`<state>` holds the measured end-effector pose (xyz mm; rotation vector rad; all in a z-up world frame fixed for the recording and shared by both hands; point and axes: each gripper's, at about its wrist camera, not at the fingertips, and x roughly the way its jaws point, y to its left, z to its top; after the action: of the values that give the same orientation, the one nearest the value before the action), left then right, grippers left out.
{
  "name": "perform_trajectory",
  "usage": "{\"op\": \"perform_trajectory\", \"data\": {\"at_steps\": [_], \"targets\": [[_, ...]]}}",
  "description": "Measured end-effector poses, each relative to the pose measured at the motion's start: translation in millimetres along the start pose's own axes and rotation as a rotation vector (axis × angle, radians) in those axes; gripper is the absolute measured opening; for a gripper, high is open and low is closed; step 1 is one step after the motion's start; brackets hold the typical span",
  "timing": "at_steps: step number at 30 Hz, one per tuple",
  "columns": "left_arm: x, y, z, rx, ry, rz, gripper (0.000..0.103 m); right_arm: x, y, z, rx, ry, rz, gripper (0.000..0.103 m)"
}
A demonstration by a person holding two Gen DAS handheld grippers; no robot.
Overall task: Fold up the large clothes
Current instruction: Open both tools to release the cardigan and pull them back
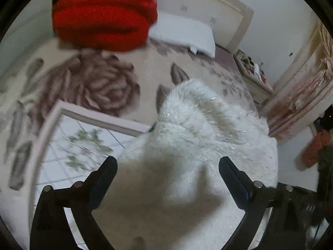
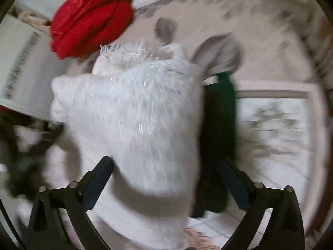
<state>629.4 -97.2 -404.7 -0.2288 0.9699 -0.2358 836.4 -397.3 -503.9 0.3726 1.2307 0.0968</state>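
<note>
A fluffy white garment [image 1: 199, 129] lies bunched on the floral bed cover [image 1: 93, 83], reaching the bed's near edge. My left gripper [image 1: 167, 166] is open, its jaws wide apart just above the garment's near part. In the right wrist view the same white garment [image 2: 135, 114] fills the middle. My right gripper [image 2: 164, 166] is open over it, with nothing held. A dark blurred shape, the other gripper [image 2: 220, 125], stands at the garment's right side.
A folded red quilt [image 1: 104, 16] lies at the far side of the bed; it also shows in the right wrist view [image 2: 91, 16]. A white pillow [image 1: 183, 33] lies by the headboard. A patterned sheet panel [image 1: 83, 145] is at the left. A bedside cabinet [image 1: 254, 77] stands at the right.
</note>
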Motion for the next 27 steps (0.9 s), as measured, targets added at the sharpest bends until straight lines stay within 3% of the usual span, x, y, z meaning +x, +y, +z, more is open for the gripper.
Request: {"op": "perform_trajectory", "data": {"at_steps": [4, 9, 15, 27], "targets": [[-19.1, -5.1, -9.5, 0.060, 0.016, 0.084, 0.103, -41.7, 14.2, -57.4, -0.018, -0.112, -0.236, 0.103], [-77.0, -9.5, -37.8, 0.097, -0.010, 0.166, 0.103, -79.9, 22.5, -121.7, -0.053, -0.205, -0.387, 0.103], [-168.1, -26.5, -62.5, 0.110, -0.046, 0.202, 0.103, -130.2, 37.6, -183.6, -0.036, -0.270, -0.462, 0.103], [-362.2, -81.3, -106.5, 0.177, -0.146, 0.198, 0.103, -337.8, 102.3, -298.1, -0.010, -0.382, -0.486, 0.103]]}}
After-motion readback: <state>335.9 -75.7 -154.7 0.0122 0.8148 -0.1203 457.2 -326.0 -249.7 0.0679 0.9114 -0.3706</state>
